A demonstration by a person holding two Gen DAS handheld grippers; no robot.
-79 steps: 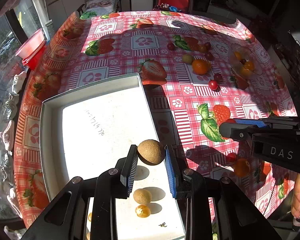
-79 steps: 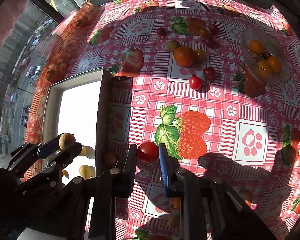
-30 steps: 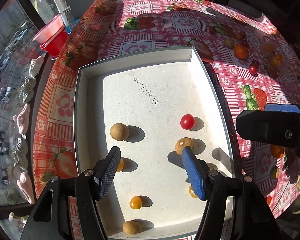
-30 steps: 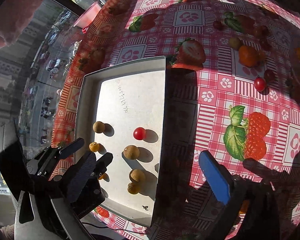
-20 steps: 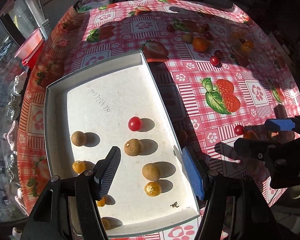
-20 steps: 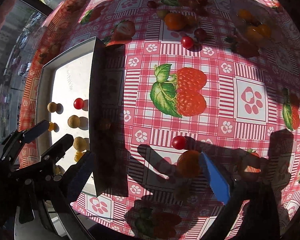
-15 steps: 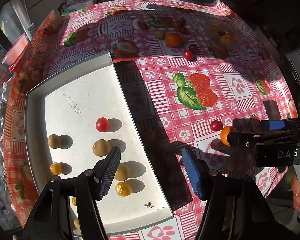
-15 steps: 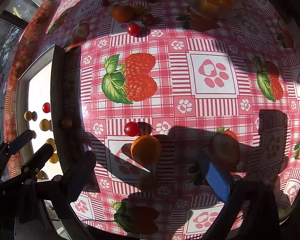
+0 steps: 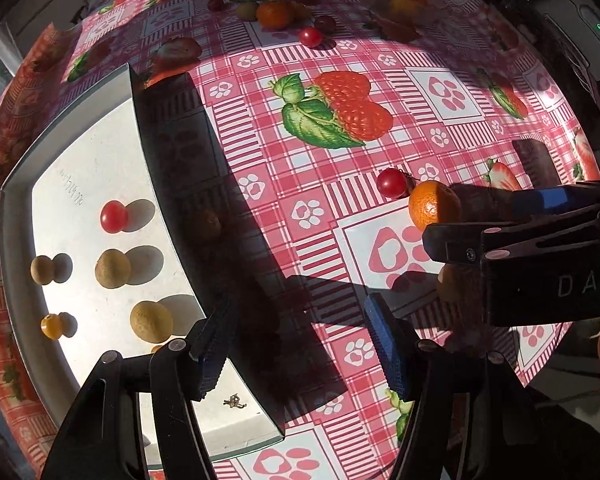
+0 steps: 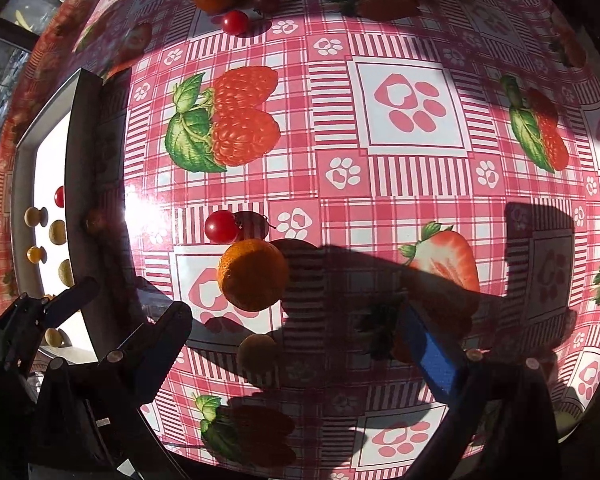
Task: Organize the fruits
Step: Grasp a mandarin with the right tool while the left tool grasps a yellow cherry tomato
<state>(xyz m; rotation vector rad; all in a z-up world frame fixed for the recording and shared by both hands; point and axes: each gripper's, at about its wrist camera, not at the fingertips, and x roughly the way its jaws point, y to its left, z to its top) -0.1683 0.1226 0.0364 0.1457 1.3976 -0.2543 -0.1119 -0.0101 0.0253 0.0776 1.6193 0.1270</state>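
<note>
Orange (image 10: 253, 275) sat round, bright and dimpled on the tablecloth (image 10: 412, 168), touching a red cherry tomato (image 10: 221, 227). Right gripper (image 10: 296, 344) was spread wide near it, holding nothing. Left gripper (image 9: 298, 340) was also spread, empty, beside the white tray (image 9: 16, 184).

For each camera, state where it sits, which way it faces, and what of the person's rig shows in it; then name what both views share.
Left wrist: rides the left gripper, looking down over the white tray's right wall onto the checked tablecloth; its own open fingers frame the bottom, and the right gripper enters from the right.
Right wrist: rides the right gripper, looking down at the orange and red cherry tomato; its own open fingers show, the left gripper at lower left.
Shared: tray, orange, tomato.
</note>
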